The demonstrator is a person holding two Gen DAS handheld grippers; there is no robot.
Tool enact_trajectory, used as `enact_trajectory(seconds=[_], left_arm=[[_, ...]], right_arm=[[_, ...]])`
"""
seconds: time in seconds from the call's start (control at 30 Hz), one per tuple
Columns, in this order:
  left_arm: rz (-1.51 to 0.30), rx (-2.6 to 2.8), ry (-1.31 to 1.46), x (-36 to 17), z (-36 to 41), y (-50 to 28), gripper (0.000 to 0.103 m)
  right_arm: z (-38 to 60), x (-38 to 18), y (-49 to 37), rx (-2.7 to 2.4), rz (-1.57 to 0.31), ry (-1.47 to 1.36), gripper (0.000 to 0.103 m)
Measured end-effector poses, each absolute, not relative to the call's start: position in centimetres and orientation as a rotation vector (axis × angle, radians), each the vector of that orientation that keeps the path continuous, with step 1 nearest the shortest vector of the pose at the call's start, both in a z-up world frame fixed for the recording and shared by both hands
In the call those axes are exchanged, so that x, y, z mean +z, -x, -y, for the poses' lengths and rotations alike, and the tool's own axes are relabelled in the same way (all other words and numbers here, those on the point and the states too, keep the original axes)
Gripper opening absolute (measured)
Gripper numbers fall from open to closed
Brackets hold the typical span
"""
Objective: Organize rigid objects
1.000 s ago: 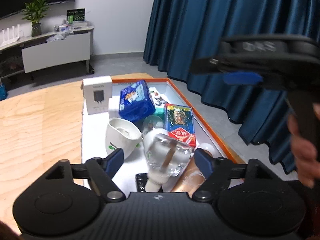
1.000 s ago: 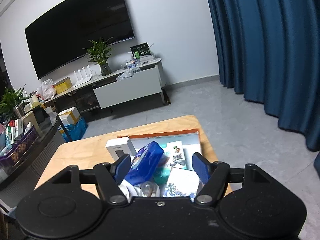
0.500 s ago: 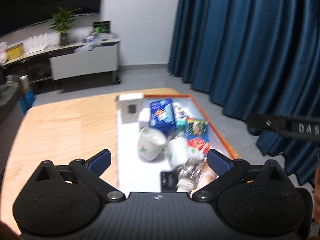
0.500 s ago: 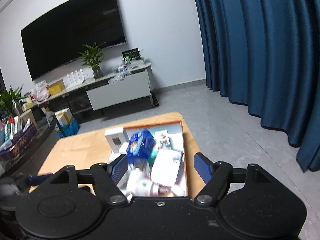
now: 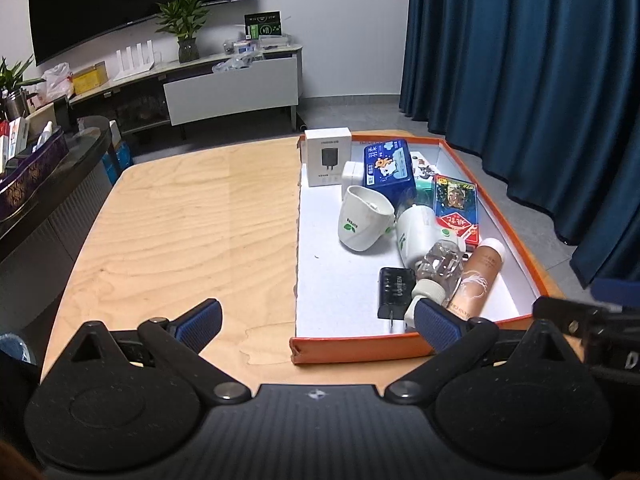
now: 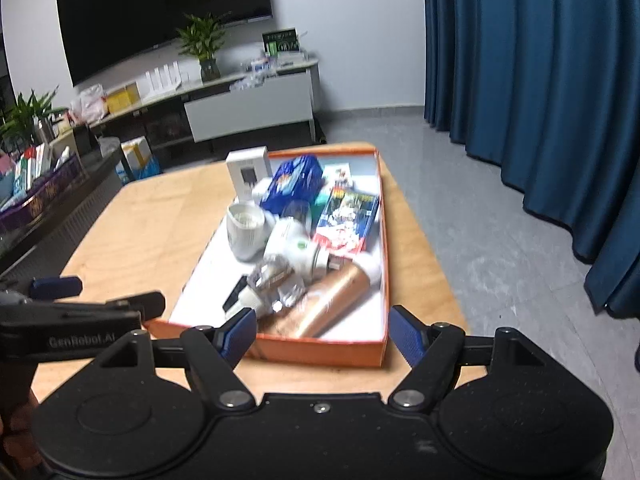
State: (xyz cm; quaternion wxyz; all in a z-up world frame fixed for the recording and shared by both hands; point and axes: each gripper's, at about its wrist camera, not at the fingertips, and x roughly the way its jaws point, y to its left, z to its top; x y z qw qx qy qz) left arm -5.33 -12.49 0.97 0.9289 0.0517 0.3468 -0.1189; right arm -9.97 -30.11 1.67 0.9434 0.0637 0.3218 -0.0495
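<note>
An orange tray [image 5: 360,350] with a white floor sits on the right half of the wooden table. It holds a white charger box [image 5: 327,156], a blue tissue pack [image 5: 388,170], a white cup [image 5: 362,218], a white bottle [image 5: 416,236], a clear plastic bottle [image 5: 438,264], a black charger [image 5: 394,290], a copper bottle [image 5: 478,276] and a card box [image 5: 454,208]. My left gripper [image 5: 316,320] hangs open over the tray's near left corner, holding nothing. My right gripper [image 6: 323,332] stands open just before the tray's front wall [image 6: 320,350], also holding nothing.
Bare wooden table top [image 5: 180,232] spreads left of the tray. A dark cabinet [image 5: 48,200] with a basket stands at the table's left. Blue curtains [image 5: 540,80] hang on the right, and a TV bench [image 5: 232,88] stands by the far wall.
The left jaws spread wide off the clear bottle, which now lies in the tray. Both grippers drew back toward the tray's near edge.
</note>
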Motion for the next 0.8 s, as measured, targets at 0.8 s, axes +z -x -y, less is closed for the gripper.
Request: enact_trajectory(seconds=[0.8], left_arm=[[-0.768, -0.264, -0.095, 0.1, 12.8, 5.1, 0.103]], right_arm=[[29.2, 0.4, 9.1, -0.080, -0.704, -0.127, 0.086]])
